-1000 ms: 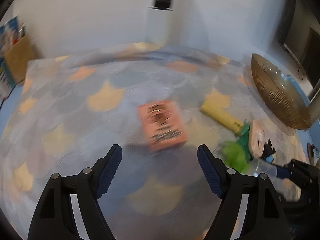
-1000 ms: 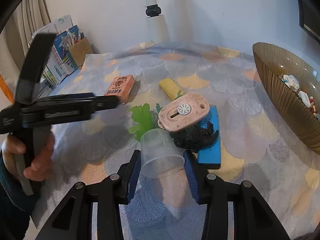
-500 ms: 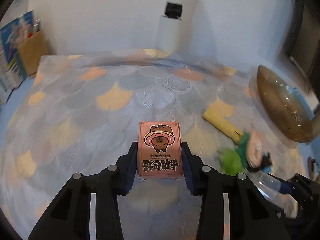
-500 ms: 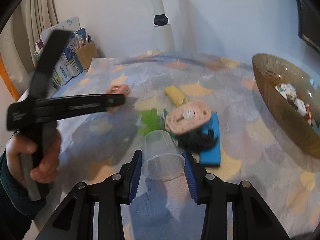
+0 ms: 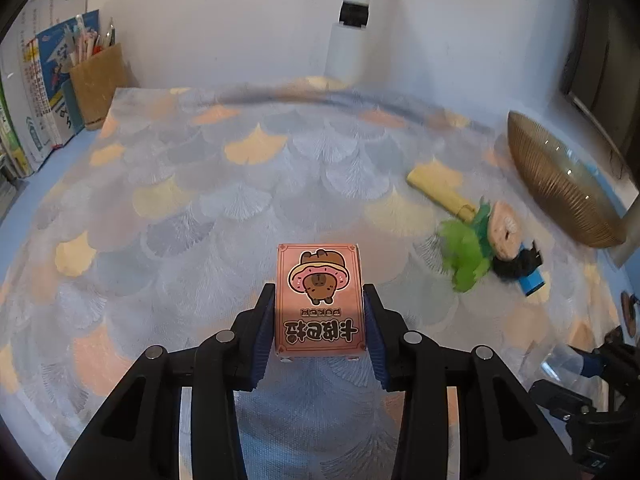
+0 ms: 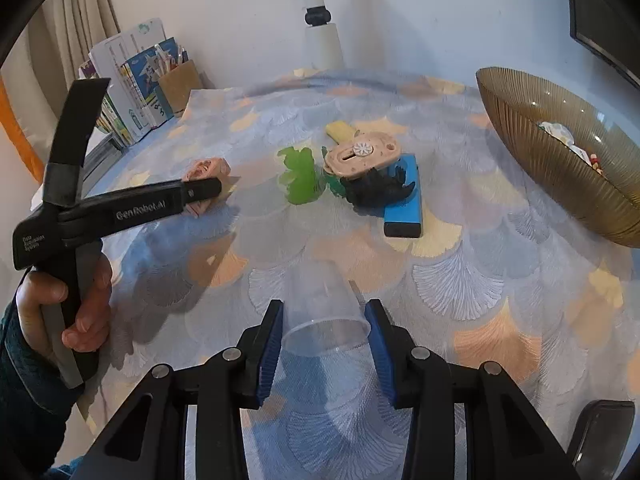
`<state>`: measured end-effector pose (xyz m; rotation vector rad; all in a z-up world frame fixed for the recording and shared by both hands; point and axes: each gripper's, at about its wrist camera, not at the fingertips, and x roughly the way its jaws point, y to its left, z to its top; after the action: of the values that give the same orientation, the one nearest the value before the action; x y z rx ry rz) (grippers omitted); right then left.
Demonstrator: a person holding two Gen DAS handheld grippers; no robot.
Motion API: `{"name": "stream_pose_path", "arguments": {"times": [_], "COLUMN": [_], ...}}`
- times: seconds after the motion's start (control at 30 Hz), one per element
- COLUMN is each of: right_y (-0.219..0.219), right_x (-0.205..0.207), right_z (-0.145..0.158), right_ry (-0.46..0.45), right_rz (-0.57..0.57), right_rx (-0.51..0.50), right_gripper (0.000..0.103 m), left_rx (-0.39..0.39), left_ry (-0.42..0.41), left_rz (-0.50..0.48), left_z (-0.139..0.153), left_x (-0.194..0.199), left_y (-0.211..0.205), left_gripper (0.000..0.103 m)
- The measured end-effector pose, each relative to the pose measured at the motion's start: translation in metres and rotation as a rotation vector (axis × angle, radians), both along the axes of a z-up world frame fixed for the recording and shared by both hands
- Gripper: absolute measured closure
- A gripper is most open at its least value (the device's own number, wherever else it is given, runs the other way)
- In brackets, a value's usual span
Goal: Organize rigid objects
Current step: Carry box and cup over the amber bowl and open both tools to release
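Left wrist view shows the left gripper (image 5: 320,320) clamped on a pink card box (image 5: 319,300) printed with a cartoon capybara, both blue pads pressing its long sides, held above the fan-patterned tablecloth (image 5: 200,208) near the table's near edge. Right wrist view has the right gripper (image 6: 325,344) grasping a clear plastic cup (image 6: 322,312) on its side, mouth toward the camera, its pads against the cup's wall. At the left edge a hand (image 6: 76,300) in a dark teal sleeve grips the other tool's handle. Further in, toward the table's middle, lies a cluster: a green leafy toy (image 6: 301,176), a beige oval utility cutter (image 6: 362,154) resting over a black claw clip (image 6: 380,190), and a blue rectangular block (image 6: 404,208) touching the clip. A yellow stick (image 6: 339,130) lies just behind the cutter. By the right edge sits a ribbed amber glass bowl (image 6: 560,184) with small items inside. At the far left corner stand books (image 6: 132,92) and a brown pen holder (image 6: 180,84), and a white pole (image 6: 320,20) rises at the far edge
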<state>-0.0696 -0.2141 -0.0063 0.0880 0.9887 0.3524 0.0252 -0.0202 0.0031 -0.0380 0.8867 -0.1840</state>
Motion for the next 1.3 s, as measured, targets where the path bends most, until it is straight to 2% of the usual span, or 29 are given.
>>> {"name": "stream_pose_path", "arguments": {"times": [0.1,0.27,0.33,0.47,0.57,0.7,0.8,0.93,1.07,1.13,1.2,1.3], "right_y": [-0.001,0.005,0.009,0.023,0.029,0.03,0.006,-0.039,-0.097,-0.123,-0.142,-0.17], "right_x": [0.004,0.002,0.0,-0.007,-0.015,-0.025,-0.025,-0.013,0.011,0.018,0.028,0.049], "right_z": [0.0,-0.001,-0.001,0.002,0.005,0.019,0.038,0.081,0.149,0.177,0.189,0.178], "right_ry": [0.017,-0.011,-0.028,-0.057,-0.055,-0.061,-0.077,-0.151,-0.257,-0.302,-0.307,-0.238], "right_rz": [-0.007,-0.005,-0.003,0.026,0.058,0.084,0.038,-0.056,-0.183,-0.242,-0.299,-0.368], "right_rx": [0.048,-0.002,-0.041,-0.104,-0.07,-0.088,-0.108,-0.185,-0.246,-0.244,-0.254,-0.242], "right_gripper": [0.049,0.048,0.063,0.064,0.064,0.064,0.064,0.064,0.064,0.064,0.064,0.064], "left_rx": [-0.022,-0.073,-0.108,-0.104,-0.078,-0.037,-0.047,-0.075,-0.049,-0.101,-0.146,-0.152], "left_ry": [0.003,0.012,0.016,0.007,-0.011,0.002,-0.035,-0.089,-0.171,-0.202,-0.192,-0.152], "left_rz": [-0.002,0.003,0.005,0.014,0.02,0.028,0.002,-0.085,-0.173,-0.213,-0.229,-0.25], "left_z": [0.0,0.0,0.0,0.001,0.003,0.006,0.028,0.071,0.124,0.15,0.16,0.149], "left_x": [0.001,0.001,0.002,0.001,-0.002,0.0,0.003,0.013,0.032,0.042,0.053,0.065], "left_y": [0.003,0.01,0.014,0.014,0.012,0.006,-0.009,-0.051,-0.107,-0.133,-0.156,-0.192], "left_gripper": [0.065,0.065,0.065,0.065,0.065,0.065,0.065,0.065,0.065,0.065,0.065,0.065]}}
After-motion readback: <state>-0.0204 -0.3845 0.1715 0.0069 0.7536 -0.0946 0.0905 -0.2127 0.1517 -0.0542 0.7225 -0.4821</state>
